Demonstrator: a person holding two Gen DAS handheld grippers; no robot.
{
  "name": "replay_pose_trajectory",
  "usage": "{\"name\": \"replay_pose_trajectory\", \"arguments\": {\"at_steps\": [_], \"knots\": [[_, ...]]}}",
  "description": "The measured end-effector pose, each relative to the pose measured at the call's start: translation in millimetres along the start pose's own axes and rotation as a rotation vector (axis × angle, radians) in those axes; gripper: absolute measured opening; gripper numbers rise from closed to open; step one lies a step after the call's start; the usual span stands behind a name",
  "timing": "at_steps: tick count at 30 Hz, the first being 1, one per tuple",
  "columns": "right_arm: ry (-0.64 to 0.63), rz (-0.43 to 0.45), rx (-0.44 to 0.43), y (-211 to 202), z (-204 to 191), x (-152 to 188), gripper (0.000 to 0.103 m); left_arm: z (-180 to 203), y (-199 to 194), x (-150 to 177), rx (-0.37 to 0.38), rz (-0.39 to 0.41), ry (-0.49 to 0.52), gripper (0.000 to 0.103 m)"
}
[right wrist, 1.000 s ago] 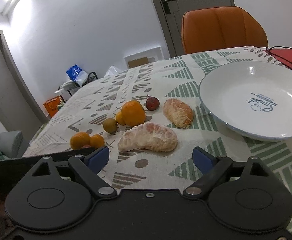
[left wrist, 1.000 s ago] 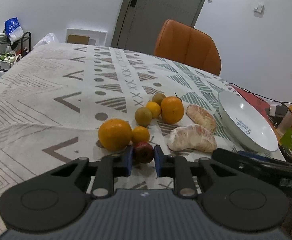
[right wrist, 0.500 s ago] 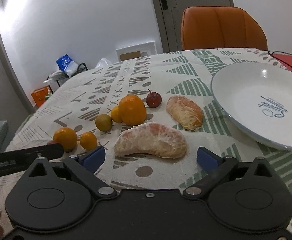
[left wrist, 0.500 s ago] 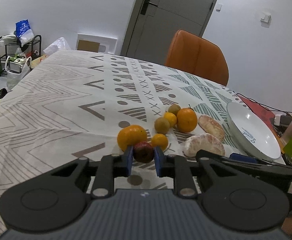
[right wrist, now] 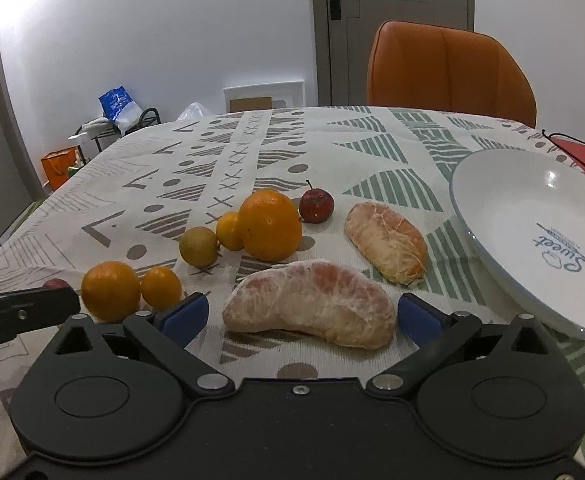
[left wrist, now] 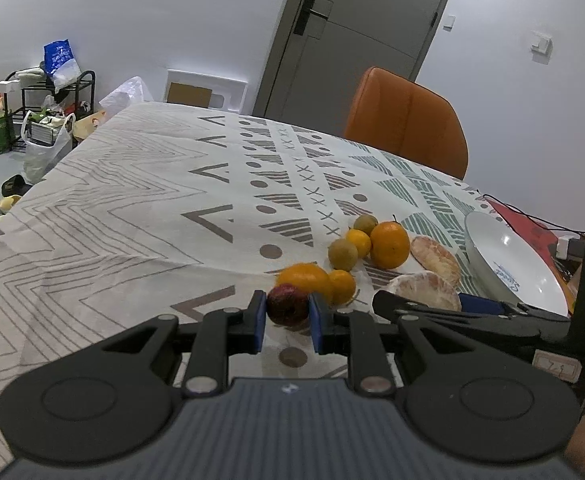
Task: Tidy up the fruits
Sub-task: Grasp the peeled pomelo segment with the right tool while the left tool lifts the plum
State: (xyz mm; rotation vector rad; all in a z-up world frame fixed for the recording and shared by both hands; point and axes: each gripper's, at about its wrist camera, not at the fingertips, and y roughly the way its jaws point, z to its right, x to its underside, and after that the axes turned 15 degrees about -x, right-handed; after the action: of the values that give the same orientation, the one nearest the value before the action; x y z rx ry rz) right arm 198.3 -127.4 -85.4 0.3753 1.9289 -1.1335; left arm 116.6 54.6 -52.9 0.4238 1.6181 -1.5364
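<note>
My left gripper [left wrist: 287, 322] is shut on a small dark red fruit [left wrist: 287, 305], held above the patterned tablecloth. Behind it lie an orange [left wrist: 307, 279] and a small mandarin [left wrist: 342, 286]. My right gripper [right wrist: 300, 316] stands open around the near end of a large peeled pomelo segment [right wrist: 312, 305]. A second peeled segment [right wrist: 386, 248] lies beyond it, beside the white plate [right wrist: 492, 200]. A big orange [right wrist: 269, 225], small citrus fruits [right wrist: 198, 246] and another small red fruit [right wrist: 316, 207] sit in a cluster.
An orange chair [right wrist: 450, 68] stands at the table's far side. A red mat with a black cable [left wrist: 532, 226] lies past the plate. A rack with bags [left wrist: 48, 96] is on the floor at the left. The tablecloth's left half [left wrist: 112, 216] is bare.
My left gripper rose and drew back with the dark red fruit in it. My right gripper moved forward until its fingers flank the large peeled segment.
</note>
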Motion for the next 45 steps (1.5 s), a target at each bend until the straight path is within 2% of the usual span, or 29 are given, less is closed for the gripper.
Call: {"name": "replay_pose_trajectory", "arguments": {"at_steps": [1,16,25,33,45], "knots": [[-0.01,0.004,0.007,0,-1,0,0.087,0,0,0,-0.001,0.002,-0.001,0.021],[-0.003,0.103,-0.09,-43,5,3,0.086,9,-9,-4,0.005,0.032,0.015,0.021],[-0.003,0.198,-0.129,-79,9,1,0.086,22,-15,-6,0.034,0.048,0.042,0.021],[0.014,0.255,-0.083,-99,23,-1,0.086,41,-17,-12,0.079,0.066,0.071,0.021],[0.063,0.308,0.0,-122,66,6,0.086,84,-18,-15,0.119,0.084,0.126,0.021]]}}
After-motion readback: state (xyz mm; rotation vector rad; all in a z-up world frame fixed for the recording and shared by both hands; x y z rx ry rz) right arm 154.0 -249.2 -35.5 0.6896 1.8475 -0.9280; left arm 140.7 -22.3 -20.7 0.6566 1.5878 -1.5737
